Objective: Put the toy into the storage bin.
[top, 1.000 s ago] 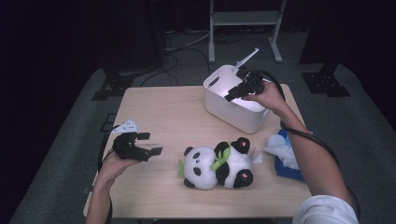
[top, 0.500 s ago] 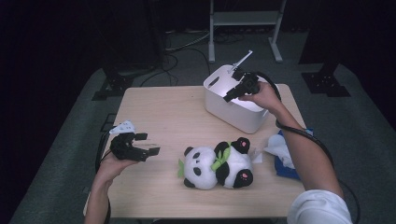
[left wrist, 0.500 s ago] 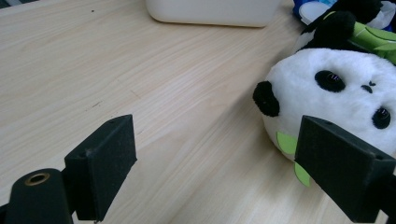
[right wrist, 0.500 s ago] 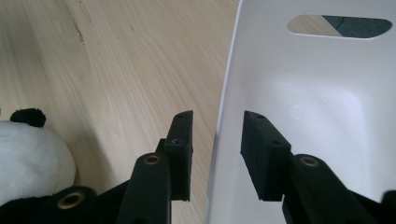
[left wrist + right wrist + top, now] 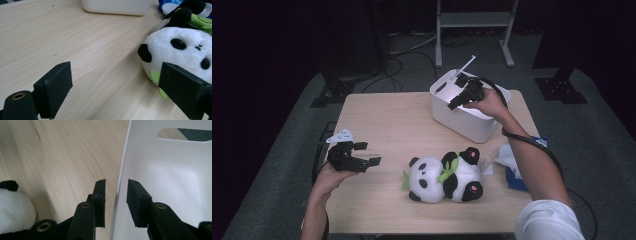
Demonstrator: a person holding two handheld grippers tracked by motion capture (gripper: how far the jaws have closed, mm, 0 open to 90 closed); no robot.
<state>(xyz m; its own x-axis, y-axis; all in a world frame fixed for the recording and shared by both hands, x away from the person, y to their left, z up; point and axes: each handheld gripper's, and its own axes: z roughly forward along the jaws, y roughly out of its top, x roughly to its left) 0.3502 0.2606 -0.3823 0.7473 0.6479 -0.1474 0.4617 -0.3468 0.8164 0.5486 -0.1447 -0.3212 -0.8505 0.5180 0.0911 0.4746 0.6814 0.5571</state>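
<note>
A white plastic bin (image 5: 472, 124) stands at the back right of the wooden table (image 5: 392, 120). My right gripper (image 5: 455, 102) reaches over the bin's near-left rim. In the right gripper view its jaws straddle the bin wall (image 5: 175, 182); the right gripper (image 5: 116, 181) has just been closing, with a thin gap still showing on each side. A black-and-white plush panda (image 5: 444, 176) with green leaves lies at the front middle. My left gripper (image 5: 368, 153) rests low at the front left, open and empty. Its jaws point at the panda's face (image 5: 185, 50), and the left gripper (image 5: 115, 75) holds nothing.
A blue and white packet with crumpled tissue (image 5: 512, 165) lies at the table's right edge beside the panda. The right gripper's cable (image 5: 532, 142) loops along the forearm. Behind the table stand a white metal frame (image 5: 474, 22) and floor cables (image 5: 407, 52).
The right gripper has sunk a little toward the bin's rim and its jaws have narrowed around the wall. The left hand and the panda have not moved.
</note>
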